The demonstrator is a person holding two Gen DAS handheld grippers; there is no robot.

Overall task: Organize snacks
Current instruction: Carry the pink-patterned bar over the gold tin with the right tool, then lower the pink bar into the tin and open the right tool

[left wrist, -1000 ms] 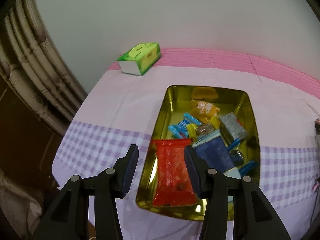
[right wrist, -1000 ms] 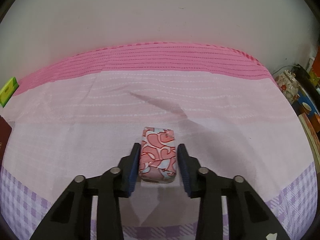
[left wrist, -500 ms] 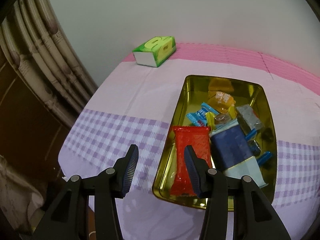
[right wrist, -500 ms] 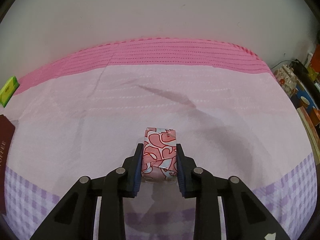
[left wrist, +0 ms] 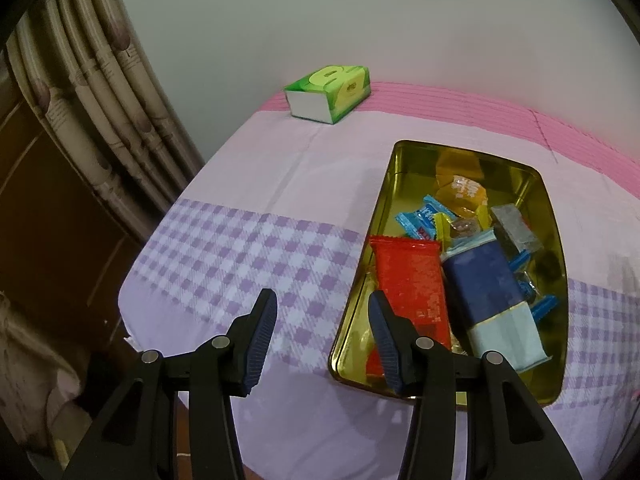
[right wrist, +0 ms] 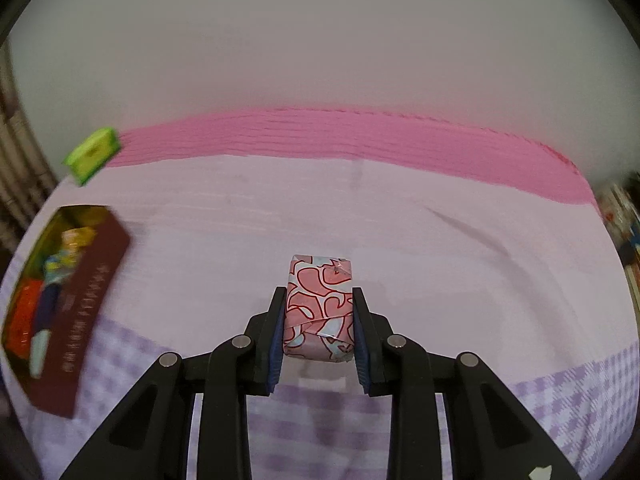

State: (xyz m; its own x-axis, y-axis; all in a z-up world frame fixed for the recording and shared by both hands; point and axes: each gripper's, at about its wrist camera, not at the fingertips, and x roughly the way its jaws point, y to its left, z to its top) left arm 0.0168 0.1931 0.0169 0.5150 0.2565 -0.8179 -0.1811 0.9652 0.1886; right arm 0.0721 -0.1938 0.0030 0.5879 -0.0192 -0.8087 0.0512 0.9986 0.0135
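Gold tray (left wrist: 362,288) already holds most snacks. Right tool (right wrist: 316,334) grasps a pink-wrapped snack (right wrist: 318,308), not yet delivered; left tool (left wrist: 322,334) released, empty.

A glossy gold metal tin (left wrist: 540,184) of shiny foil wrappers (left wrist: 412,280) sits on matt woven cloth (left wrist: 248,256).

Lower centre: black two-finger left gripper (left wrist: 320,330) with blue ribbed pads, jaws apart, nothing between them. Right of centre: rectangular gold metal tin (left wrist: 390,200), open, on pink and purple-checked tablecloth (left wrist: 248,208). Inside tin, left side: flat red foil snack packet (left wrist: 412,276); beside it, touching: navy and pale-blue packet (left wrist: 486,292); toward upper end: orange wrapper (left wrist: 464,192), small blue and yellow sweets (left wrist: 420,218), grey packet (left wrist: 514,228). Upper centre, near wall: green tissue box (left wrist: 330,92). Left edge: beige patterned curtain (left wrist: 92,92).
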